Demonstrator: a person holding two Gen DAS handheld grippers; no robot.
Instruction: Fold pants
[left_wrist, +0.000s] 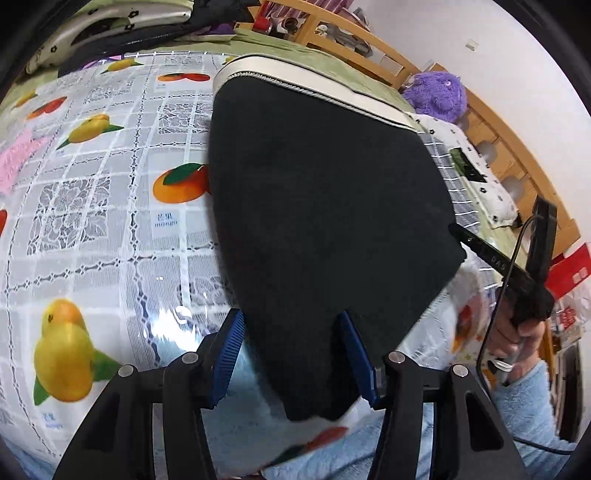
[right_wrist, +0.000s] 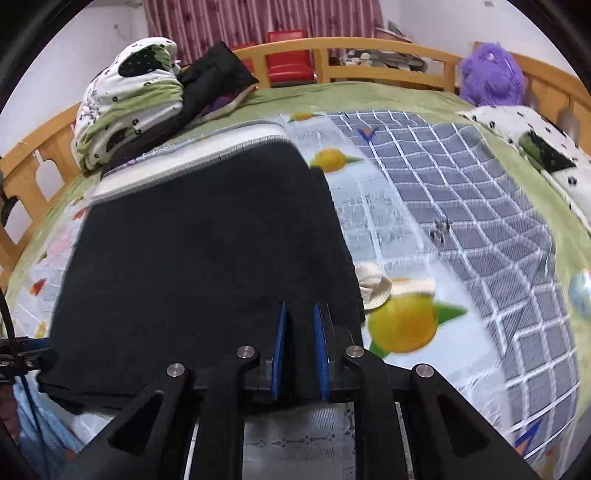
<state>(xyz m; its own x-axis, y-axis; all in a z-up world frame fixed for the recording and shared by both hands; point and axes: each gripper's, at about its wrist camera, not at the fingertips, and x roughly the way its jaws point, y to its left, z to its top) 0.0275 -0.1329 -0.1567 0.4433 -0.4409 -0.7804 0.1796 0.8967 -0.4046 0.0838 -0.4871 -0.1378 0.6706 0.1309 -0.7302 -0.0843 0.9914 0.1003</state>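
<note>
Left gripper (left_wrist: 293, 354): blue pads stand well apart with the near edge of the black pants (left_wrist: 325, 206) lying between them. The cloth fills the gap loosely, and whether the pads press it can't be told from the left wrist view.

Right gripper (right_wrist: 300, 356): pads close together, narrow gap, black fabric in it. The pads look just off the cloth, so this is not a firm pinch. In the left wrist view this gripper (left_wrist: 456, 230) shows at the pants' right corner, carried by a hand (left_wrist: 517, 328) in a light blue sleeve (left_wrist: 532, 398), its tip touching or tucked under the cloth edge.

The pants lie flat as a dark slab on a fruit-print plastic table cover (left_wrist: 110, 206) spread over a bed; the far end has a white waistband or lining (left_wrist: 314, 79) with a grey stitched edge. A small cream knit piece (right_wrist: 376, 290) pokes out just beside the pants' right edge.

Beyond them are a grey checked sheet (right_wrist: 461, 206), a green bedspread (right_wrist: 369, 96), a bundled quilt (right_wrist: 129, 103), a purple plush toy (right_wrist: 491, 74), a wooden bed rail (right_wrist: 332, 55), and a striped curtain (right_wrist: 258, 18).
</note>
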